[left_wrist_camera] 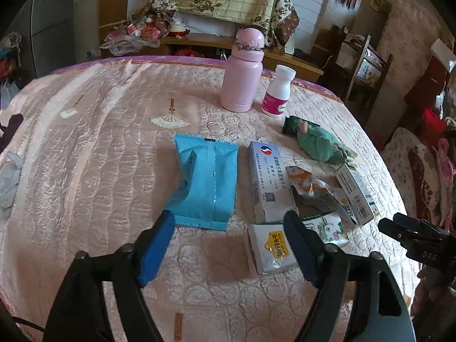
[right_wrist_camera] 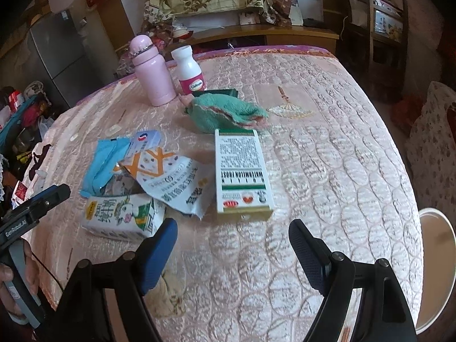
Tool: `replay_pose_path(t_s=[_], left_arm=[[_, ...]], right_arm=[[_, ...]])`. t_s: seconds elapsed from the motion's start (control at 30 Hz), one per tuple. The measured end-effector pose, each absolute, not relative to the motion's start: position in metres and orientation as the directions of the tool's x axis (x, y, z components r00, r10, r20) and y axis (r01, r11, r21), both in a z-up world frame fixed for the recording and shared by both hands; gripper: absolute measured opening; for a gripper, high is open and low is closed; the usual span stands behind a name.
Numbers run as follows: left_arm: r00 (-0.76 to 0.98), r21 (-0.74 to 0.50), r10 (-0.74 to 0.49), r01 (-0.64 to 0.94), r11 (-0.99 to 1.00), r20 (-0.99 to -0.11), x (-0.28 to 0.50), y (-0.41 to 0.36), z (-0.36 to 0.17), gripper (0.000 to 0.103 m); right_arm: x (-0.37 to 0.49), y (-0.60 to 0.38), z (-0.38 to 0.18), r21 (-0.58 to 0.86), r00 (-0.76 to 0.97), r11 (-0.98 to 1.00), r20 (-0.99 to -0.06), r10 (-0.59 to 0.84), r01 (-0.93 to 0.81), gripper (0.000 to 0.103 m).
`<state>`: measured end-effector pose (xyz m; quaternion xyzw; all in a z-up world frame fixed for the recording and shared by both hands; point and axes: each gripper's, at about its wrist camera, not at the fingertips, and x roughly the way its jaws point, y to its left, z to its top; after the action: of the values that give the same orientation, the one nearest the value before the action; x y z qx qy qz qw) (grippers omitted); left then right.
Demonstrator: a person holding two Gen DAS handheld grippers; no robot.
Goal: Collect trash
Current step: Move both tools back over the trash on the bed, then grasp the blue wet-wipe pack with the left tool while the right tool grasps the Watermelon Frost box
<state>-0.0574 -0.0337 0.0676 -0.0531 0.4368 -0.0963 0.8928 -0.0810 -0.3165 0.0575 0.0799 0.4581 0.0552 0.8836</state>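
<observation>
Pink quilted cover (left_wrist_camera: 99,171) slick, puckered. My left gripper (left_wrist_camera: 229,245) spread wide, nothing between fingers; right gripper (right_wrist_camera: 233,252) same, empty. Trash just ahead: blue wrapper (left_wrist_camera: 203,182) at 11 o'clock of left fingers, grey box (left_wrist_camera: 269,179) at 1, milk carton (left_wrist_camera: 270,246) against right finger. Risk, my guess: thin wrapper slides on satin, fingers pinch cover instead; torn packet (right_wrist_camera: 171,179) overlapping pile drags neighbours. Only right view shows green-striped box (right_wrist_camera: 242,171) face and bin rim (right_wrist_camera: 444,228) at 3 o'clock; only left view shows wrapper whole.
</observation>
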Motion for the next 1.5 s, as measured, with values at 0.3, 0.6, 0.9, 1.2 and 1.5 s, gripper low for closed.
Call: replay_pose_path(t_s=[0.3, 0.6, 0.9, 1.2, 1.5], left_arm=[[0.553, -0.138, -0.189, 0.133, 0.982, -0.812, -0.026, -0.03, 0.051, 0.08], [0.521, -0.153, -0.186, 0.106, 0.982, -0.833, 0.012, -0.03, 0.033, 0.085], [0.507, -0.104, -0.146, 0.11, 0.988, -0.85, 0.032, -0.036, 0.015, 0.085], [0.505, -0.058, -0.11, 0.118, 0.991, -0.856, 0.039, -0.041, 0.004, 0.085], [0.518, -0.028, -0.087, 0.121, 0.992, -0.851, 0.04, -0.045, 0.001, 0.085]], right_arm=[[-0.06, -0.316, 0.06, 0.18, 0.58, 0.983, -0.799, 0.16, -0.024, 0.084], [-0.027, -0.323, 0.051, 0.175, 0.559, 0.984, -0.815, 0.155, -0.017, 0.084], [-0.001, -0.322, 0.035, 0.171, 0.529, 0.985, -0.835, 0.155, -0.017, 0.084], [0.008, -0.316, 0.024, 0.169, 0.508, 0.985, -0.846, 0.16, -0.029, 0.084], [0.016, -0.309, 0.015, 0.17, 0.495, 0.985, -0.854, 0.162, -0.03, 0.084]])
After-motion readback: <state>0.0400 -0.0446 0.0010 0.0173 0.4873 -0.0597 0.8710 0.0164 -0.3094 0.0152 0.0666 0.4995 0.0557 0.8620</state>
